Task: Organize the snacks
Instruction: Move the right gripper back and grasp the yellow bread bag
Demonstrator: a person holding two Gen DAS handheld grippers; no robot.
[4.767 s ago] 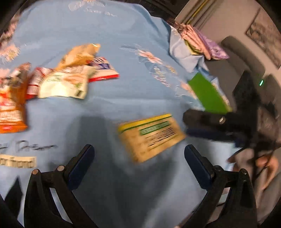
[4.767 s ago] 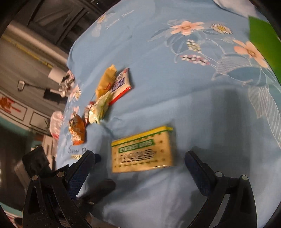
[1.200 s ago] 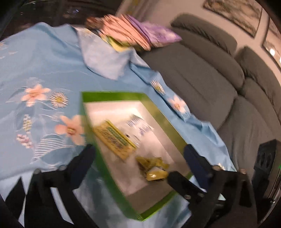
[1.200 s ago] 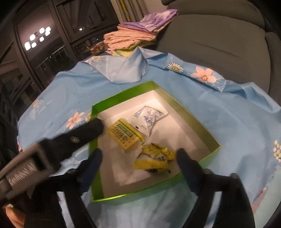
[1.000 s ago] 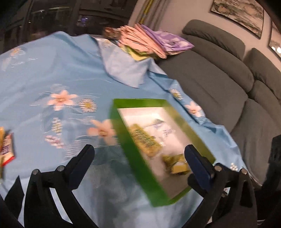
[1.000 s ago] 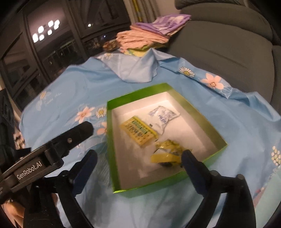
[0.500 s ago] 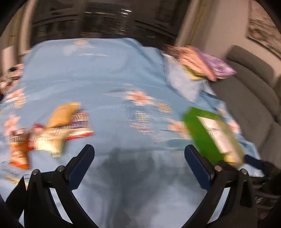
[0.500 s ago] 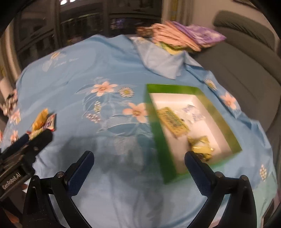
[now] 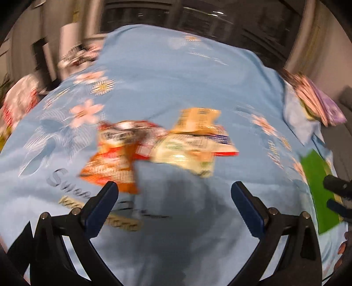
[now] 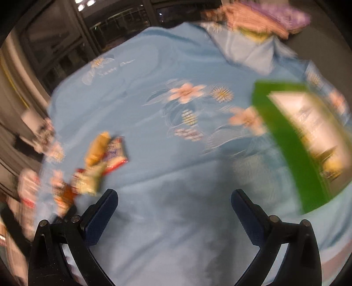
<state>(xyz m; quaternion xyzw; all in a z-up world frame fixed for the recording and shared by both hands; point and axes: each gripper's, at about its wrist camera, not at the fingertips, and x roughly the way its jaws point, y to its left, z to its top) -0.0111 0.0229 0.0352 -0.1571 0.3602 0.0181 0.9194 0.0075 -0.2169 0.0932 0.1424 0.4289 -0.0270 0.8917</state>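
A heap of snack packets lies on the blue flowered cloth [image 9: 176,72]: an orange packet [image 9: 112,162], a pale green-and-white packet [image 9: 187,154] and a tan one [image 9: 195,121] behind it. My left gripper [image 9: 173,191] hangs open just in front of the heap, empty. In the right wrist view the same heap [image 10: 96,162] sits at the left, and the green box [image 10: 286,140] with a white floor stands at the right, holding blurred packets. My right gripper [image 10: 173,198] is open and empty over bare cloth between them.
Folded pink and purple fabrics [image 10: 264,17] are stacked at the far edge of the cloth, next to a grey sofa [image 9: 345,132]. The other gripper's black tip [image 9: 336,189] shows beside the green box's wall [image 9: 316,182]. Both views are motion-blurred.
Both grippers have swung left, away from the green box and toward the snack heap. The left one now faces the heap closely. Both stayed open and empty.
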